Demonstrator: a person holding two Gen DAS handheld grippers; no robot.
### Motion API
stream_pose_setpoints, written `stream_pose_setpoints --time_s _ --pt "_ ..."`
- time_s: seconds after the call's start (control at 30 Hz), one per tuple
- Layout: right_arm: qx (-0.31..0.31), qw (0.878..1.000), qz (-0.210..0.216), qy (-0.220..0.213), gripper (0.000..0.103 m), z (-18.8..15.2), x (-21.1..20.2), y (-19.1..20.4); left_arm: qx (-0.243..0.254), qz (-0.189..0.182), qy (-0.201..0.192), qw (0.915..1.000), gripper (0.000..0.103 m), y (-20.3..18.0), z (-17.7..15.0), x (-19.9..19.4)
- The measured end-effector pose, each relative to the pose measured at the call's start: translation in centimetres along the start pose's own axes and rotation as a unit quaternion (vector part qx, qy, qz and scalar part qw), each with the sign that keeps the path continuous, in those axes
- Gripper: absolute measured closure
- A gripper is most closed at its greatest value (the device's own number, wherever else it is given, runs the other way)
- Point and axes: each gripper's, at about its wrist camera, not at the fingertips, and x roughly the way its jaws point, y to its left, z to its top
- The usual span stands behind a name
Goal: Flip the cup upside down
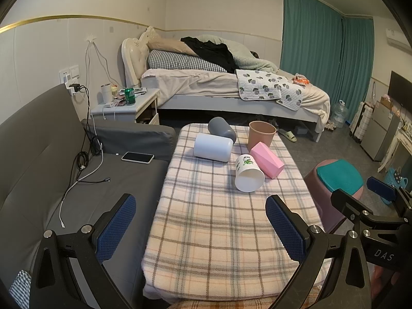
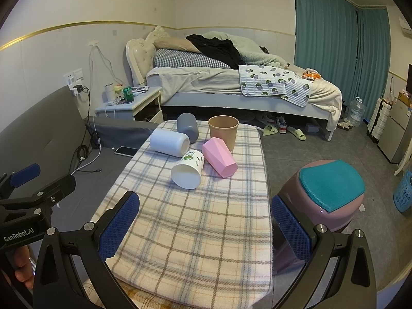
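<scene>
My left gripper [image 1: 200, 229] and right gripper [image 2: 206, 228] gape wide, holding nothing. Mid-frame, smooth cups lie tumbled on the plaid-clothed worktop [image 1: 219, 231]; the tan cup [image 1: 261, 135] stands upright.

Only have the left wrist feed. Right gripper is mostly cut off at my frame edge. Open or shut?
Observer: Open. The right wrist view shows the right gripper with both blue pads spread wide, and only the plaid cloth is between them.
Operator: What's ahead of it?
Observer: The white printed cup. It lies on its side, mouth toward that camera, a little left of centre between the fingers.
Operator: Stool in its way?
Observer: The purple stool stands on the floor off the table's right side, behind the right finger in that view. Whether they touch, I cannot tell.
</scene>
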Motion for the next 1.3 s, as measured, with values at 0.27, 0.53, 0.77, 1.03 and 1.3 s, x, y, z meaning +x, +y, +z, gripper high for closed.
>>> stream_pose_setpoints --time_s 0.27,0.53,0.77,1.03,1.3 --pt "0.0 1.0 0.0 -0.002 0.0 0.0 0.0 -0.1 0.0 0.0 0.001 1.0 0.0 0.0 0.0 0.0" --pt "-0.001 1.0 0.005 0.004 0.0 0.0 0.1 0.9 0.0 0.0 0.001 1.0 0.0 0.0 0.0 0.0" --pt "0.005 1.0 0.013 0.016 0.0 -0.4 0.9 0.0 -0.008 -0.005 0.008 0.9999 0.0 0.0 -0.6 0.5" --pt "0.002 0.999 0.022 0.025 0.0 0.3 2.7 -1.2 -0.01 0.005 0.03 0.9995 0.0 -0.6 -0.1 3.6" --pt "-0.01 0.999 0.031 0.032 0.0 2.4 6.6 -3.4 -0.01 0.016 0.044 0.9988 0.0 -1.6 2.1 8.4"
